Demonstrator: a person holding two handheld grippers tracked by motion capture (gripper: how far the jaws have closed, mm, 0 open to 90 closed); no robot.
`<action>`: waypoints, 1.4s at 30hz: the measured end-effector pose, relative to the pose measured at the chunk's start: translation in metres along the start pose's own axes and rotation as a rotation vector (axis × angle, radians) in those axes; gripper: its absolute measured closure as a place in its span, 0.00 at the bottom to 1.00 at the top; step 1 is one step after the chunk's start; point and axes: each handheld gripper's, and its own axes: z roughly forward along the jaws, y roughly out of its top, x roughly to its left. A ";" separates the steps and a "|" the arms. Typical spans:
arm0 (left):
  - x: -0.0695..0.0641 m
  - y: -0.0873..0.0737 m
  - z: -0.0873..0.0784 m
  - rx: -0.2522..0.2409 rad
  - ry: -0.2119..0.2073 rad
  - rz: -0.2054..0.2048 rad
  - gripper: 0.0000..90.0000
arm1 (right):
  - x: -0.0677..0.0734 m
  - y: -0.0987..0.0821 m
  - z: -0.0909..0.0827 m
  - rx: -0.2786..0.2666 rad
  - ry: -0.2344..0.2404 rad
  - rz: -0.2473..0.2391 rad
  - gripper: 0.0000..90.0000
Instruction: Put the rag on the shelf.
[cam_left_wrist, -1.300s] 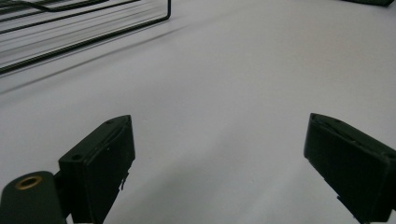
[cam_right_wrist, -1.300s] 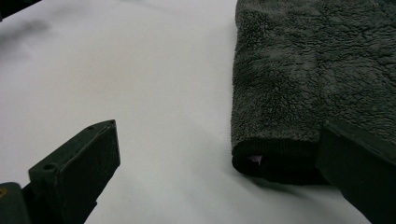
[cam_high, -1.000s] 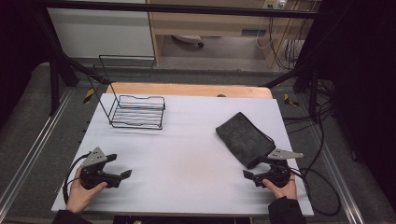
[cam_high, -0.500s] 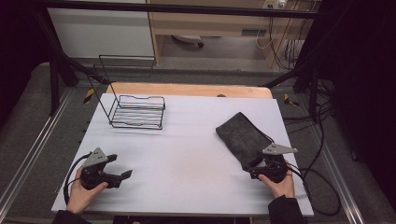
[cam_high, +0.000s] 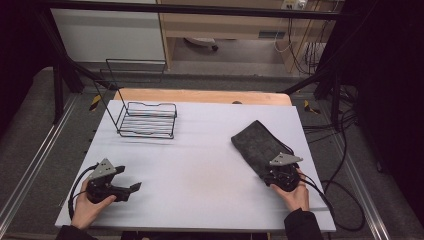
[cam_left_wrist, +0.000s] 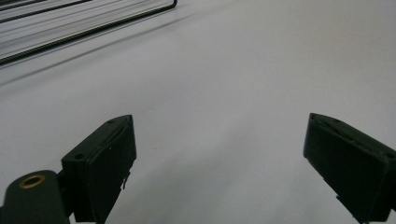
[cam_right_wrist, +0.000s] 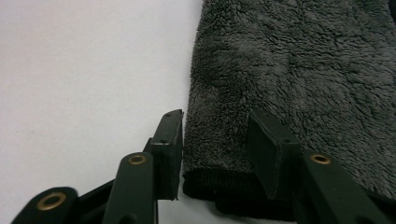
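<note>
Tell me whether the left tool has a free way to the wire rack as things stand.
Probably yes. The left tool, jaws wide apart and empty, sits at the near left of the table; only bare surface lies between it and the wire rack farther back.

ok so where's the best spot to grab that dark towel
Probably the near corner of the towel, approached from the person's side: it lies flat and folded, with a thick hemmed edge there. The right gripper already straddles that corner, one jaw on the table, one over the pile.

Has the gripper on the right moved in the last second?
Yes. The right gripper has slid forward onto the near corner of the dark towel, which has stayed put.
</note>
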 end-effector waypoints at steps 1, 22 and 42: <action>0.000 0.000 0.000 0.002 -0.001 0.002 0.11 | 0.001 -0.001 0.001 0.000 -0.007 -0.006 0.66; -0.001 0.000 0.001 0.008 -0.001 0.006 0.11 | -0.004 0.000 -0.001 0.002 -0.028 -0.038 0.91; -0.001 0.000 0.002 0.011 -0.001 0.007 0.11 | 0.019 0.020 -0.009 -0.076 0.116 0.085 0.92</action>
